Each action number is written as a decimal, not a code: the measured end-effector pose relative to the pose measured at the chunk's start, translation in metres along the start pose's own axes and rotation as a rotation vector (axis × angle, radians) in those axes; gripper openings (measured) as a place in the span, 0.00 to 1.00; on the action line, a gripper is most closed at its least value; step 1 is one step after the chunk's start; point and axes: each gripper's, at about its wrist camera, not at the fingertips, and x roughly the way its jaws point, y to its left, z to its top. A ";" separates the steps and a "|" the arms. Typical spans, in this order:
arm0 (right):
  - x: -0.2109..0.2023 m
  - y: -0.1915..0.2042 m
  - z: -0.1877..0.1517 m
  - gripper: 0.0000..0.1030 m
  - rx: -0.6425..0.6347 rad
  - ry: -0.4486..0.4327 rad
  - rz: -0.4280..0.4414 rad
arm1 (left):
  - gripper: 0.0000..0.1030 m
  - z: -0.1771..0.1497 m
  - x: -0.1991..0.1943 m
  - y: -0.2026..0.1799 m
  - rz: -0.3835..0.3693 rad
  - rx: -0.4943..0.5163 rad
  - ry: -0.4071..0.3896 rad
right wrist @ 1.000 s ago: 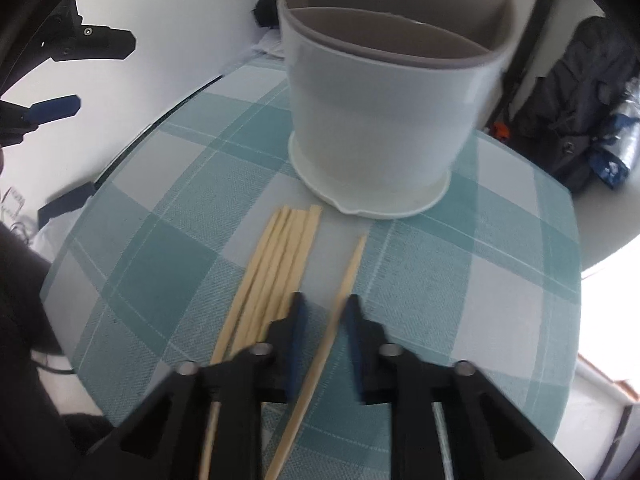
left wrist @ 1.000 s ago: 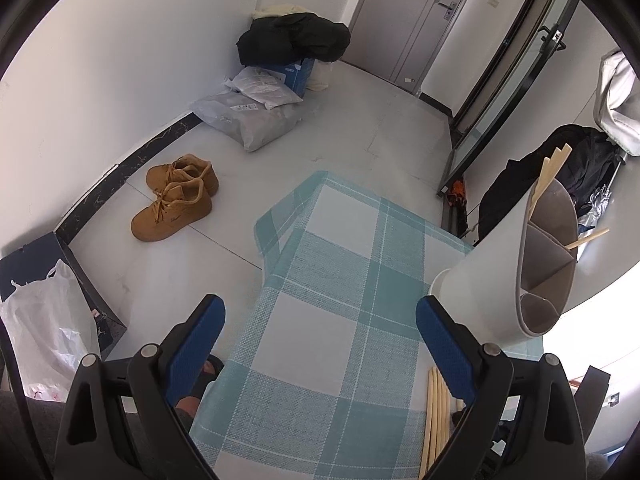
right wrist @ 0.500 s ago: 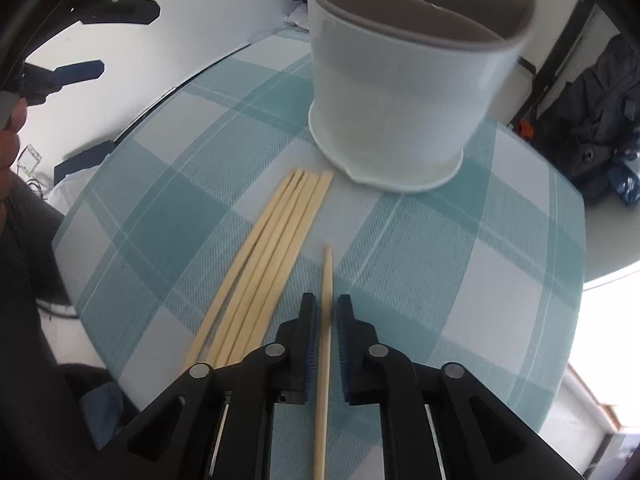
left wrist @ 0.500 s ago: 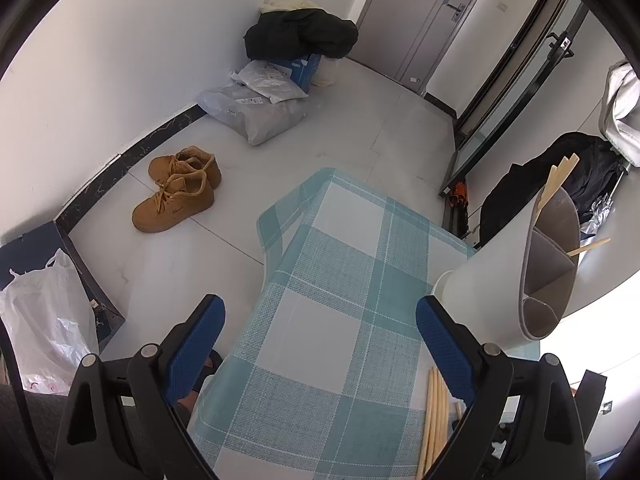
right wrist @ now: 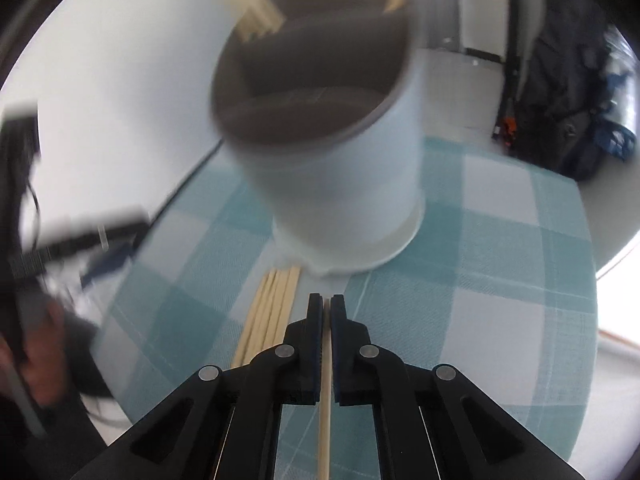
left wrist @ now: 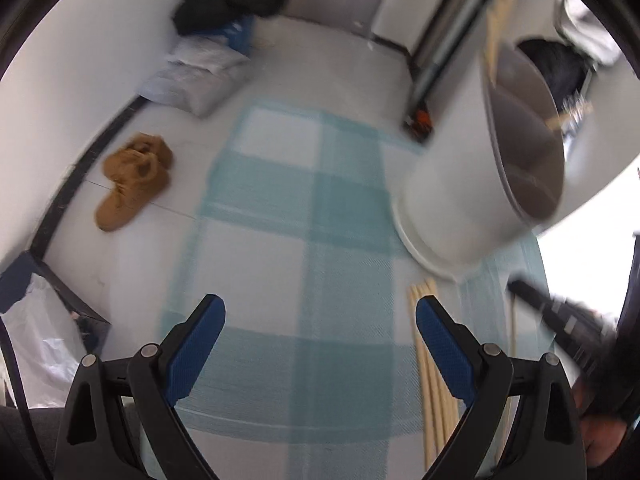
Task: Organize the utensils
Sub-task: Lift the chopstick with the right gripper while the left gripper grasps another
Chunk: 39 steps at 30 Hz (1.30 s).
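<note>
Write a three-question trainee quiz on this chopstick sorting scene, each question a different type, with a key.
1. True or false: the right gripper is shut on a single chopstick.
2. Multiple choice: the loose chopsticks on the checked tablecloth lie: A) inside the holder; B) side by side, just in front of the holder's base; C) on the floor.
3. Fill in: the left gripper has its jaws ____ and holds nothing.

Key
1. True.
2. B; they lie before the white utensil holder, which already has chopsticks standing in it.
3. Open.
</note>
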 end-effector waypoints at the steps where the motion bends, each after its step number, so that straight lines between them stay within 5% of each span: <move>1: -0.008 -0.010 0.004 0.03 0.051 -0.041 0.017 | 0.91 -0.002 0.004 -0.004 -0.010 0.015 0.021; 11: -0.064 -0.090 0.003 0.03 0.432 -0.264 0.176 | 0.91 -0.030 0.011 -0.044 0.021 0.188 0.137; 21: -0.108 -0.104 -0.021 0.03 0.465 -0.331 0.167 | 0.91 -0.040 0.020 -0.047 0.196 0.221 0.177; 31: -0.116 -0.105 -0.023 0.03 0.458 -0.341 0.158 | 0.89 -0.015 0.030 -0.037 0.242 0.184 0.182; 34: -0.115 -0.102 -0.021 0.03 0.445 -0.340 0.161 | 0.76 -0.005 0.035 -0.042 0.241 0.196 0.177; 39: -0.114 -0.101 -0.020 0.03 0.439 -0.331 0.172 | 0.31 0.008 0.042 -0.056 0.263 0.207 0.192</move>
